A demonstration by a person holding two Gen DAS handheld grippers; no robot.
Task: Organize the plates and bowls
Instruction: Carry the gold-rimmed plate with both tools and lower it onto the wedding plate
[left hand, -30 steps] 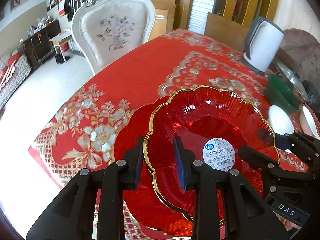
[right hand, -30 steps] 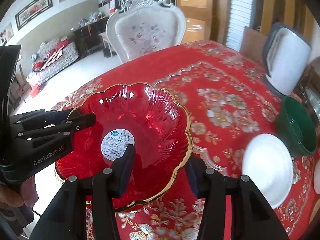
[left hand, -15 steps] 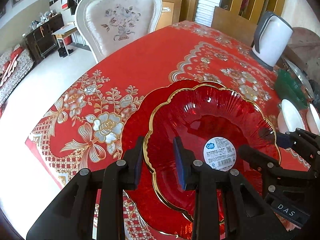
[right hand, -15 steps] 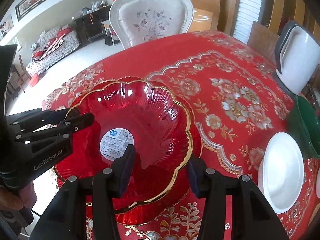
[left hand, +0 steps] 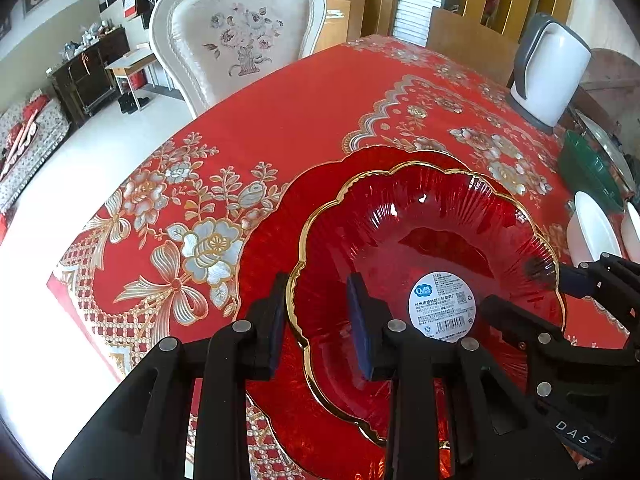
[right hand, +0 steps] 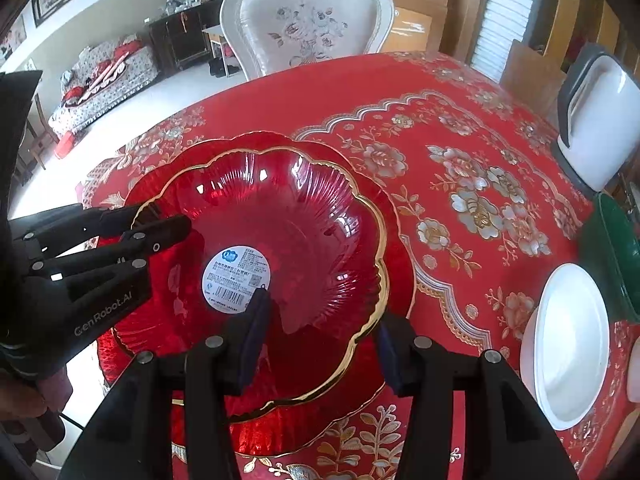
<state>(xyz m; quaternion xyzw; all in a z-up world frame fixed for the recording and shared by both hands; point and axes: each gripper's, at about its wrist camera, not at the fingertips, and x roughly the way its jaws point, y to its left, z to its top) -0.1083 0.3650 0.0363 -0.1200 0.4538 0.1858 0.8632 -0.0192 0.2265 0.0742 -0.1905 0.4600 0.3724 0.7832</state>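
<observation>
A red glass bowl with a scalloped gold rim and a white round label sits inside a larger red plate on the red floral tablecloth. My left gripper is shut on the bowl's left rim, one pad inside and one outside. My right gripper is shut on the opposite rim in the same way. Each gripper shows in the other's view, at the far side of the bowl. Whether the bowl's base rests on the plate is hidden.
A white bowl and a green bowl stand at the right, with a white kettle behind them. An ornate white chair stands at the far side. The table edge drops off left of the plate.
Both grippers have come down with the red bowl, and it now sits lower and more centred over the large red plate. The grips look unchanged.
</observation>
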